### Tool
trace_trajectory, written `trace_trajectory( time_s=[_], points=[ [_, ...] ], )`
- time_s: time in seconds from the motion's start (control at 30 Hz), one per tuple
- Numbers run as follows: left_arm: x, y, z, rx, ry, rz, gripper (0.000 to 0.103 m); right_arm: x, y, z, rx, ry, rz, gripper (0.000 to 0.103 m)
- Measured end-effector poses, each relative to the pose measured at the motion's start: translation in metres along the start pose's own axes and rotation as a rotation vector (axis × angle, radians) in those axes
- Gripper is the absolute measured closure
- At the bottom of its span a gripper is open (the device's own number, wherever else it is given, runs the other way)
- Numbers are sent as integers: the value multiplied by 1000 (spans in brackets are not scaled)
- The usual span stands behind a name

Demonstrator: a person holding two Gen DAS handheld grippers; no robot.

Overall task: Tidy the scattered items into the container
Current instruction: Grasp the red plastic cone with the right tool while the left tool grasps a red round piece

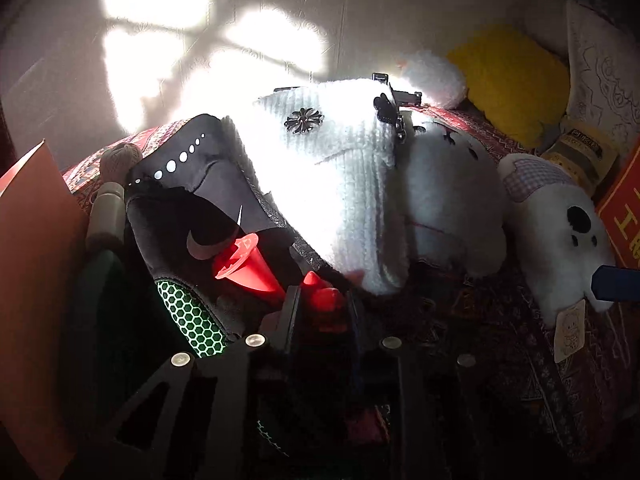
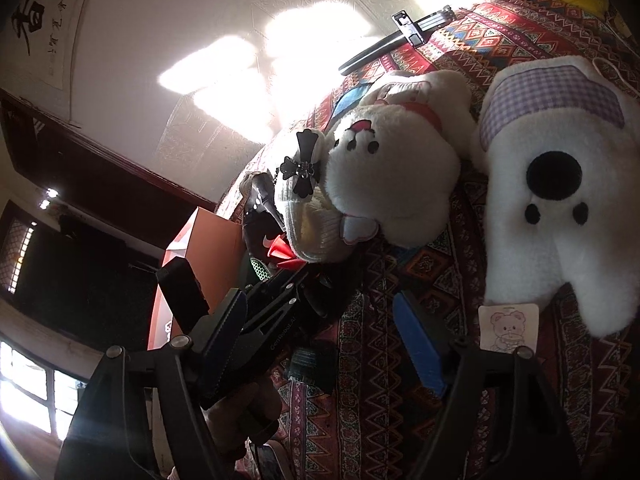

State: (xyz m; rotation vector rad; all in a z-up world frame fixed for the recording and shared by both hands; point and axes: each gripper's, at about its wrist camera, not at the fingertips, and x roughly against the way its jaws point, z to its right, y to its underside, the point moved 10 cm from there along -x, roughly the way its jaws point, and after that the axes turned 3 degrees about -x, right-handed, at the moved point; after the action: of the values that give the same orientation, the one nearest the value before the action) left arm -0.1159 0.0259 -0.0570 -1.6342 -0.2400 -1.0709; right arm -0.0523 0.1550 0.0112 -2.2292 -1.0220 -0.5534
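Several items already sit heaped in the orange box at the left edge of the patterned bed cover: a black glove, a white knit hat draped half over the box rim, and a pale bottle behind. Left gripper is inside the box mouth, jaws narrowed onto a red spiked toy; grip looks closed on it, though the shadow there makes contact hard to confirm. Right gripper hangs over the cover with jaws wide apart, holding nothing. Still out on the cover: white cat plush touching the hat, white dog plush with paper tag near the right edge, black hanger toward the far edge. Judgement: task roughly half done; the red toy needs releasing, then the plush items and the hanger remain.
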Motion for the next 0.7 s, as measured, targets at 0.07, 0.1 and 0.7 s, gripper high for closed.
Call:
trace_trajectory(
  time_s=[0.07, 0.1, 0.7],
  points=[
    [11, 0, -5, 46, 12, 5, 85, -3, -1, -4, 10, -6, -5, 46],
    [18, 0, -9, 76, 24, 6, 85, -4, -1, -9, 15, -16, -6, 47],
    [190, 14, -161, 444, 56, 183, 85, -161, -3, -64, 181, 103, -145, 62]
  ],
)
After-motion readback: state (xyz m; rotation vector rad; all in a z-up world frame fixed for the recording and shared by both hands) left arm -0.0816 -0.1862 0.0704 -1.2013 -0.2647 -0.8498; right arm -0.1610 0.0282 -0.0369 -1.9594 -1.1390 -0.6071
